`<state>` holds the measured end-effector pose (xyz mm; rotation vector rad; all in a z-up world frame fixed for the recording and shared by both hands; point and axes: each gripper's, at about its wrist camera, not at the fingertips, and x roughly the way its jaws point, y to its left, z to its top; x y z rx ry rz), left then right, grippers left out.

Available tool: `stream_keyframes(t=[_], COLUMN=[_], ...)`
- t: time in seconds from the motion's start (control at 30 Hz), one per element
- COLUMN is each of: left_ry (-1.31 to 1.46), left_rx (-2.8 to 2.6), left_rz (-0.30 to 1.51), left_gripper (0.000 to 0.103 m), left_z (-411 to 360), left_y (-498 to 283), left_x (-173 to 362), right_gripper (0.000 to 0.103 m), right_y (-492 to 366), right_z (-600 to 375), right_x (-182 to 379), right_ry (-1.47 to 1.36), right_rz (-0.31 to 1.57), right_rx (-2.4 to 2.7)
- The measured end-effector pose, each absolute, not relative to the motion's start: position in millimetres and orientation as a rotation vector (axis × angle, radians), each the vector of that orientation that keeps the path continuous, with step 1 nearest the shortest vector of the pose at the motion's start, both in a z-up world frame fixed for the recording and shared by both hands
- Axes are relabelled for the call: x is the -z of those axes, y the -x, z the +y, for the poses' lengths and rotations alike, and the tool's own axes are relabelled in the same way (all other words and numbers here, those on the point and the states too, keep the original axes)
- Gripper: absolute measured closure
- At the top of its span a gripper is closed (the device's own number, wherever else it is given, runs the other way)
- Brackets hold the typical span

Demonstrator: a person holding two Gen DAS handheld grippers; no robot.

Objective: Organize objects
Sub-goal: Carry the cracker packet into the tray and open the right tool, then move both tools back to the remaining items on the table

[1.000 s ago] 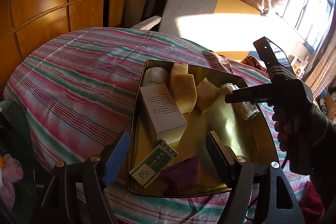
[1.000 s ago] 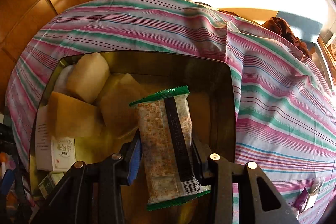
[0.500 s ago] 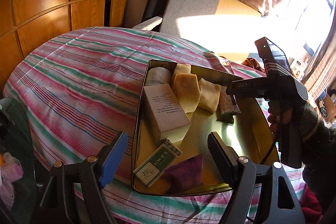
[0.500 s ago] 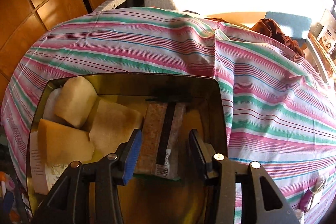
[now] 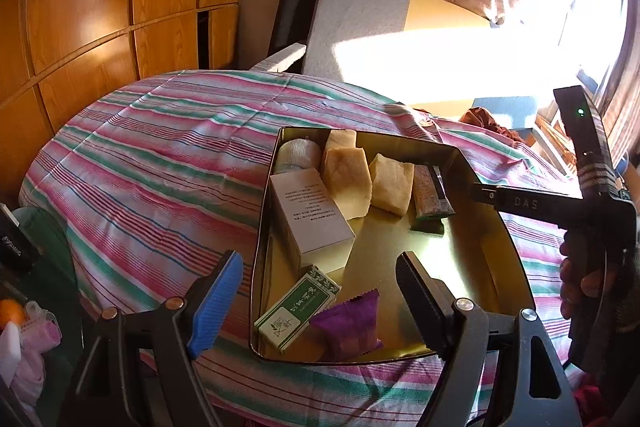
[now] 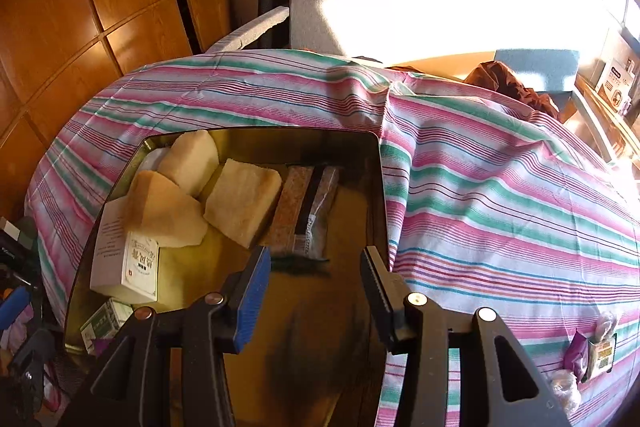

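A gold metal tray (image 5: 512, 243) (image 6: 376, 163) sits on the striped tablecloth. In it lie a speckled snack packet with green ends (image 5: 430, 199) (image 6: 306, 211), tan cake pieces (image 5: 390, 183) (image 6: 242, 201), a white box (image 5: 310, 215) (image 6: 124, 259), a green box (image 5: 298, 307) and a purple sachet (image 5: 350, 323). My right gripper (image 6: 316, 291) is open and empty, just behind the snack packet; its body shows in the left wrist view (image 5: 528, 203). My left gripper (image 5: 320, 303) is open and empty, above the tray's near edge.
Small snack packets (image 6: 592, 351) lie on the striped tablecloth (image 6: 500, 187) at the right. A grey and yellow chair (image 5: 360, 23) stands behind the table, with wooden cabinets (image 5: 100, 7) at the left. An orange and pink items (image 5: 16, 323) sit low on the left.
My right gripper lowered the snack packet into the tray beside the cake pieces, opened, let it go, and drew back. My left gripper stayed open and rose slightly.
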<state>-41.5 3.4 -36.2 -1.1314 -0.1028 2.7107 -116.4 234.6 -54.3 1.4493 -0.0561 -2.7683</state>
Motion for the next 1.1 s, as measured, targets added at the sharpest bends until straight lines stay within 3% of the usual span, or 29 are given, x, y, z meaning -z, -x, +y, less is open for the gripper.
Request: stream_keyframes(t=[0.23,0.6,0.83,1.1], left_ry=[1.107,1.080,1.050,1.011], left_rx=[-2.706,-2.654,-2.607,-2.502], left_rz=[-0.052,0.028,0.092,0.180], left_gripper=[0.023,0.023,0.022,0.021], left_z=[14,41,66,113], left_y=[35,28,26,23], left_x=[31,27,23,18], right_gripper=[0.056,0.056,0.056,0.056], right_y=[77,24,-20,-81], right_z=[254,341,433,534], right_x=[50,44,35,33], right_ry=[-1.402,-1.427,-1.417,-1.254], right_rz=[-0.054,-0.222,-0.459,-0.942], right_rx=[2.804,2.920,3.101,3.261])
